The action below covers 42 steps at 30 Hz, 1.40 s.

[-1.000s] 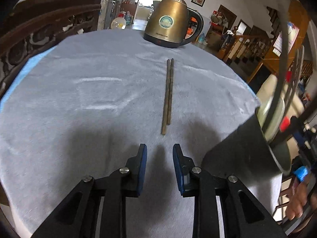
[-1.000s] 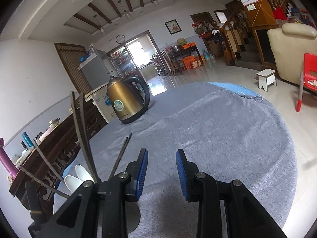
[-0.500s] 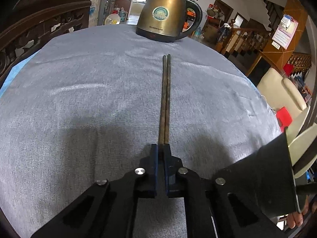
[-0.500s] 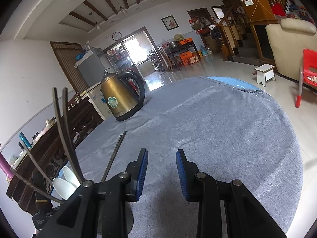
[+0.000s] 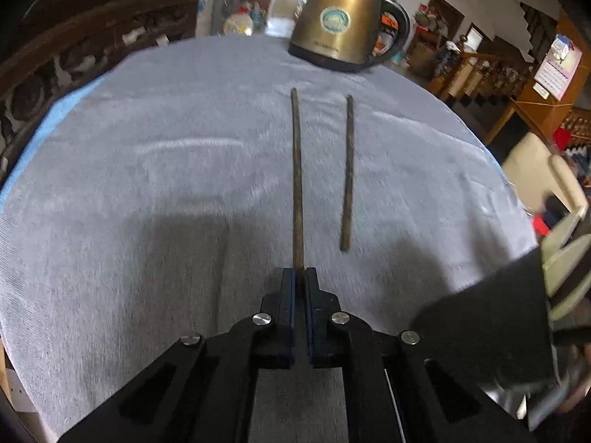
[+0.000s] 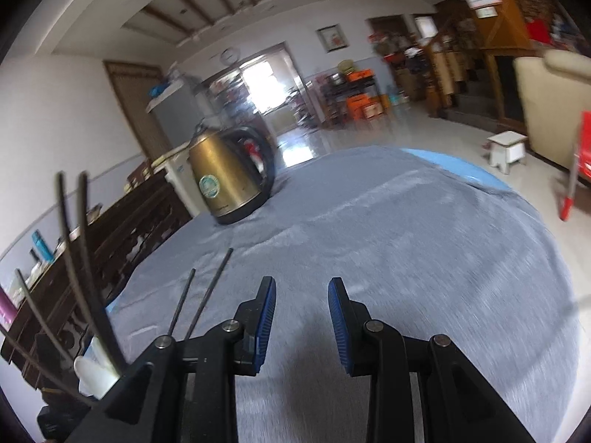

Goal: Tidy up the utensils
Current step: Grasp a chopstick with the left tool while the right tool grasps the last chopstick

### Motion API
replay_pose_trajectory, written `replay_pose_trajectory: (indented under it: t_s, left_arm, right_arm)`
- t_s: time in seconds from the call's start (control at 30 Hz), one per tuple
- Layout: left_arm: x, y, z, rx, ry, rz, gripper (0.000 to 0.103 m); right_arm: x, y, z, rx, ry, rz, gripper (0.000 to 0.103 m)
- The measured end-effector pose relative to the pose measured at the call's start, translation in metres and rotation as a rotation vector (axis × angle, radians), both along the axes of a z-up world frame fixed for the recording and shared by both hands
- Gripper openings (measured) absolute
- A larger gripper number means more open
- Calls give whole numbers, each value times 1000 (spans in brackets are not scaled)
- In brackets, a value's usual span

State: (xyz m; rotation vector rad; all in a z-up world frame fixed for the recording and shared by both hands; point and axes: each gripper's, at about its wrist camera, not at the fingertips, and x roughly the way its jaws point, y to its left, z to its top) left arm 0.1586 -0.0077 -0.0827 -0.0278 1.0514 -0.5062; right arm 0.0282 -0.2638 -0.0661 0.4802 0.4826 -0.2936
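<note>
Left fingers [image 5: 286, 295] are clamping the near tip of one chopstick [image 5: 297, 177] mid-table while its mate [image 5: 348, 173] is lying just beside; right gripper [image 6: 301, 313] is hanging apart, empty, so that thin tip grip is risking a pivot or slip.

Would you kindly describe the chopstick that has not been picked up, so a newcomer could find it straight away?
Start at the brass-coloured electric kettle at the far edge of the round table's grey cloth. In front of it are two dark wooden chopsticks. The free chopstick lies loose on the cloth, while its neighbour, the gripped chopstick, has its near end pinched in the left gripper.
</note>
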Motion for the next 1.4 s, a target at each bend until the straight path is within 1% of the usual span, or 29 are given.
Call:
replay_pose_trajectory:
  t_s: [0.03,0.07,0.1,0.17,0.2,0.23,0.3,0.33,0.37,0.47,0.53,0.6,0.67,0.73,0.77,0.8,0.83,0.87,0.9,0.93,0.97,1.0,1.03,1.13,1.2,1.3,1.4]
  left_arm:
    - [3,5,1,-17,22,-16,4]
    - [5,8,4,-23,27,-27,4]
    - [10,12,7,-16,18,-32,4]
    - [24,17,17,14,-18,-36,5]
    - [30,19,21,24,-29,-33,5]
    - [39,21,26,37,-41,-27,5]
    - [47,21,31,58,-56,-21,5]
    - [53,21,34,69,-57,-12,5]
    - [57,23,33,68,-53,-7,5]
    - [64,24,32,72,-36,6,5]
    - [74,24,30,76,-17,19,5]
    - [85,25,27,72,9,34,5]
    - [97,25,25,75,30,48,5]
    - [105,22,25,85,33,54,5]
    - [107,23,25,84,33,53,5]
    - [109,21,26,85,31,54,5]
    - [115,17,26,89,29,57,5]
    - [119,13,25,90,29,57,5]
    - [120,8,26,90,29,56,5]
    - [125,4,26,90,30,56,5]
    - [128,2,26,89,33,57,5]
    - [131,-2,25,86,38,58,5]
    - [136,-7,25,78,45,53,5]
    - [149,-25,22,64,52,41,5]
    - [156,-37,24,49,57,26,5]
    - [167,-61,22,73,65,-11,5]
    - [176,-81,14,91,108,-41,6]
  right_arm:
    - [8,-3,1,4,12,25,42]
    - [26,-10,4,22,41,83,58]
    - [40,-16,5,45,59,133,63]
    - [72,-23,7,96,93,238,64]
    - [86,-24,7,111,113,273,64]
    - [106,-25,6,130,154,322,64]
    - [142,-20,1,144,225,409,60]
    - [153,-16,-1,140,246,431,58]
    - [175,-10,-4,141,288,466,58]
    - [222,9,-20,175,378,520,55]
    - [240,17,-29,187,417,530,55]
    - [263,29,-39,194,484,522,51]
    - [274,34,-43,203,504,514,47]
    - [286,40,-49,191,543,504,46]
    - [293,44,-55,165,589,487,41]
    - [298,45,-60,166,615,480,37]
    - [300,46,-63,173,627,477,36]
    - [302,47,-63,161,613,466,35]
    - [303,48,-64,155,620,461,34]
    - [305,50,-64,146,620,455,27]
    - [305,52,-65,128,626,452,16]
    - [305,56,-65,69,639,447,13]
    - [305,58,-64,45,639,455,11]
    - [299,61,-64,5,640,480,9]
    - [293,61,-63,-53,639,494,9]
    - [282,55,-58,-147,652,497,8]
    - [273,43,-57,-170,662,491,8]
